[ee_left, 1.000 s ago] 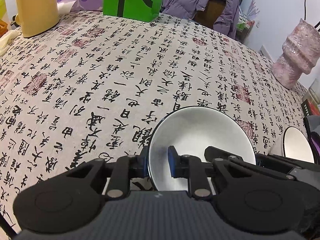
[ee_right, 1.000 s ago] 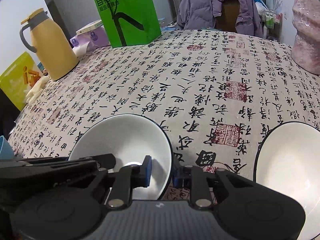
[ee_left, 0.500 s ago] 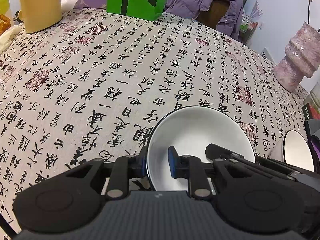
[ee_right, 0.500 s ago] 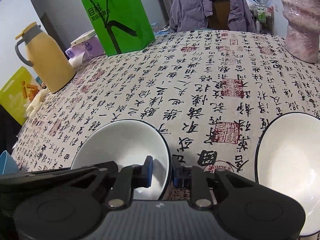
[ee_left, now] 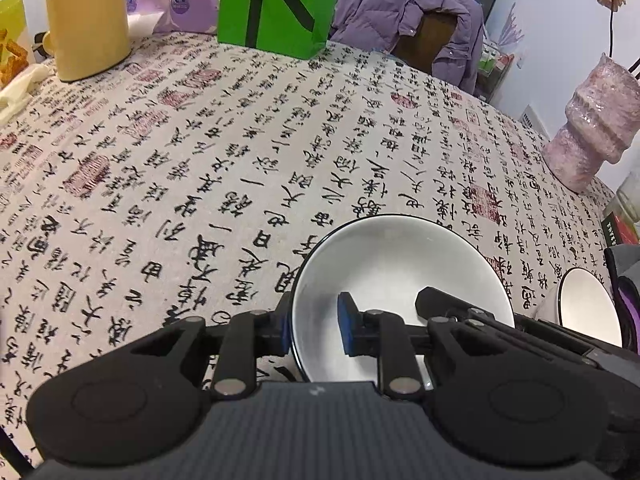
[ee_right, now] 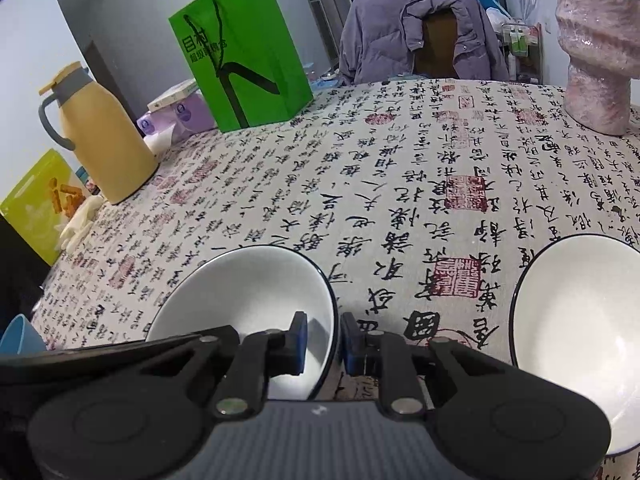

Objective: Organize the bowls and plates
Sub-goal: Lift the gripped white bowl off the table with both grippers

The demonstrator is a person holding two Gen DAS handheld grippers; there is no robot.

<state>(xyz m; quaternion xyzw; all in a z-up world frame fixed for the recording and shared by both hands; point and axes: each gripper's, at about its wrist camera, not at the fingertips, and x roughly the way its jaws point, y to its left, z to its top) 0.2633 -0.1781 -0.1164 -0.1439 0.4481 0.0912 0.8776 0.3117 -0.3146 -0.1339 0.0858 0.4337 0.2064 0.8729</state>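
Observation:
A white bowl with a dark rim point(ee_left: 404, 268) is held by both grippers above the calligraphy tablecloth point(ee_left: 200, 168). My left gripper point(ee_left: 314, 326) is shut on its left rim, one blue pad inside and one outside. My right gripper point(ee_right: 324, 340) is shut on the right rim of the same bowl point(ee_right: 248, 292). The other gripper's black arm reaches into each view. A second white bowl point(ee_right: 580, 320) stands on the table to the right; it also shows in the left wrist view point(ee_left: 588, 306).
A yellow thermos jug point(ee_right: 106, 136), a green paper bag point(ee_right: 244, 56) and purple tissue packs point(ee_left: 176, 8) stand at the far side. A pink vase point(ee_right: 596, 40) stands at the far right. A chair with a purple jacket point(ee_left: 408, 20) is behind the table.
Both grippers have lifted the bowl and tilted upward, so the far objects sit lower in both views. Their hold on the bowl is unchanged.

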